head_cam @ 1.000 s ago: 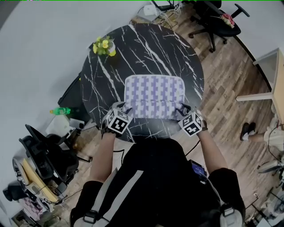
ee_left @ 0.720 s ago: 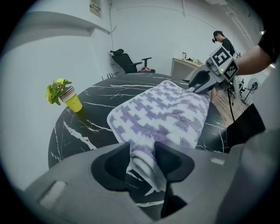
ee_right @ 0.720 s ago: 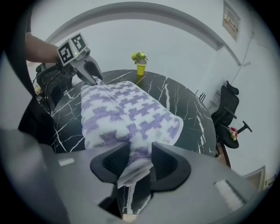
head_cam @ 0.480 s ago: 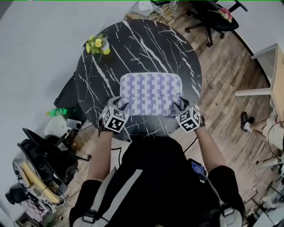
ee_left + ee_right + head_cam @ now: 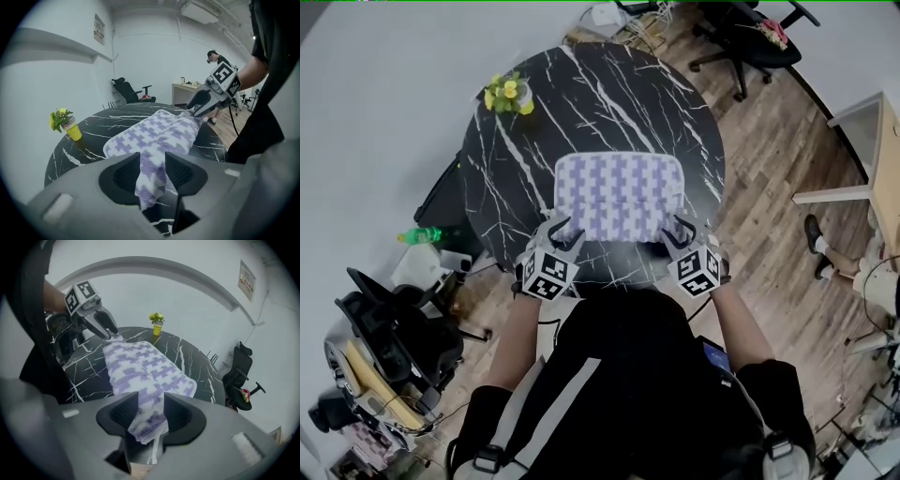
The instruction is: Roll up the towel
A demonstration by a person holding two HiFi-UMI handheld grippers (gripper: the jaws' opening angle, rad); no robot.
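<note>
A white towel with a purple houndstooth pattern (image 5: 617, 195) lies spread on the round black marble table (image 5: 534, 131). Its near edge is raised off the tabletop. My left gripper (image 5: 564, 228) is shut on the near left corner, and the cloth hangs down between its jaws (image 5: 152, 171). My right gripper (image 5: 677, 228) is shut on the near right corner, with a fold of towel (image 5: 140, 366) pinched between its jaws (image 5: 150, 411). Each gripper view shows the other gripper holding the far corner: the right one (image 5: 199, 105) and the left one (image 5: 105, 326).
A yellow cup of flowers (image 5: 508, 94) stands at the table's far left edge. Black office chairs (image 5: 750, 42) stand beyond the table, another chair (image 5: 394, 328) at the left. A green bottle (image 5: 422, 234) lies on the floor, and a white desk (image 5: 872, 141) is at right.
Both grippers have risen and drawn back a little toward the person, lifting the towel's near edge off the table. The far part of the towel stays flat.
</note>
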